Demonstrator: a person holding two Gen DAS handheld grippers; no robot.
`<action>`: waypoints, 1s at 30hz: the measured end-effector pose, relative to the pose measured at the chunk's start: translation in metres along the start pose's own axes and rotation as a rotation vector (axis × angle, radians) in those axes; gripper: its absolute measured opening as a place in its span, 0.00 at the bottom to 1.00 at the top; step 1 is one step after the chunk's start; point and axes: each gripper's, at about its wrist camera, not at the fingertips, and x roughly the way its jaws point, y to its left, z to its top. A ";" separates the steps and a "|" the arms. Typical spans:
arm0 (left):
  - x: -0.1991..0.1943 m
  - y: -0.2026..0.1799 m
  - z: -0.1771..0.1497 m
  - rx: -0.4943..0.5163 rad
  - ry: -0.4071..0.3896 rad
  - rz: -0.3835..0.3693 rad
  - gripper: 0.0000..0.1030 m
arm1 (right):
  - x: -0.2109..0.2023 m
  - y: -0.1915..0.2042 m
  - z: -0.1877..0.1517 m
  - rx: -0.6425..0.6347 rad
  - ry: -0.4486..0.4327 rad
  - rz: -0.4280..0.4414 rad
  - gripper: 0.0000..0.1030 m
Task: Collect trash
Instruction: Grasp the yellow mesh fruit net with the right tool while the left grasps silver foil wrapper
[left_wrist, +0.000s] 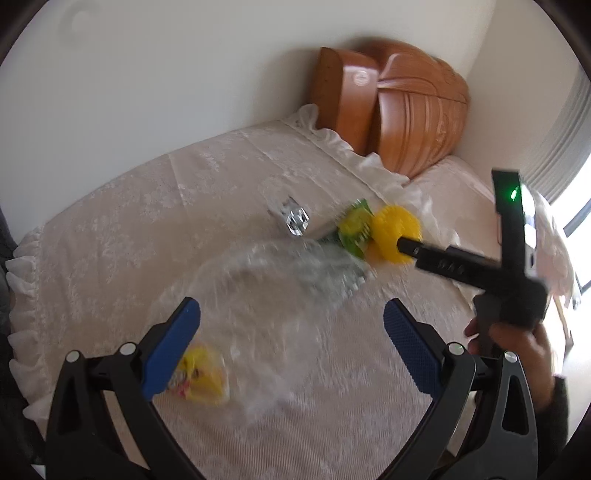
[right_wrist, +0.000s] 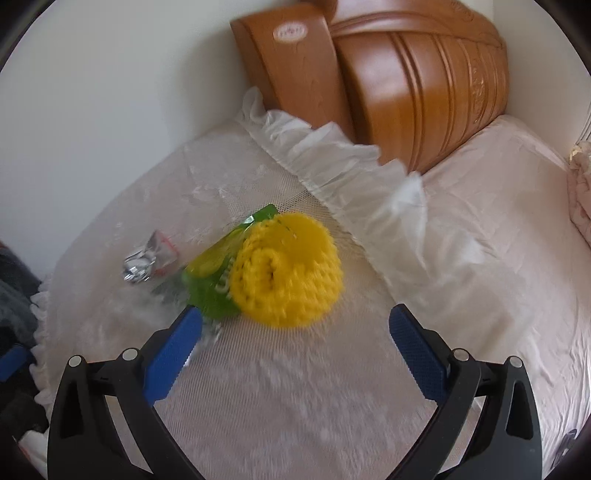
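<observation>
Both our grippers gape empty: right gripper (right_wrist: 295, 343) nears the yellow foam net (right_wrist: 291, 269) on the bedspread (right_wrist: 258, 406); straddle it squarely, squeeze gently. Left gripper (left_wrist: 291, 339) hovers above the clear plastic bag (left_wrist: 266, 295).

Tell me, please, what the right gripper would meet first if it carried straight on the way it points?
Most likely the yellow foam fruit net, centred ahead of the open right gripper; depth is unclear.
</observation>
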 end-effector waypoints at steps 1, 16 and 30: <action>0.005 0.002 0.005 -0.011 0.004 -0.003 0.93 | 0.009 0.001 0.002 -0.001 0.007 -0.006 0.97; 0.097 -0.009 0.072 -0.074 0.094 0.060 0.81 | -0.017 -0.039 -0.014 0.115 -0.023 0.112 0.34; 0.167 -0.002 0.086 -0.182 0.256 0.023 0.30 | -0.084 -0.097 -0.070 0.249 -0.030 0.172 0.36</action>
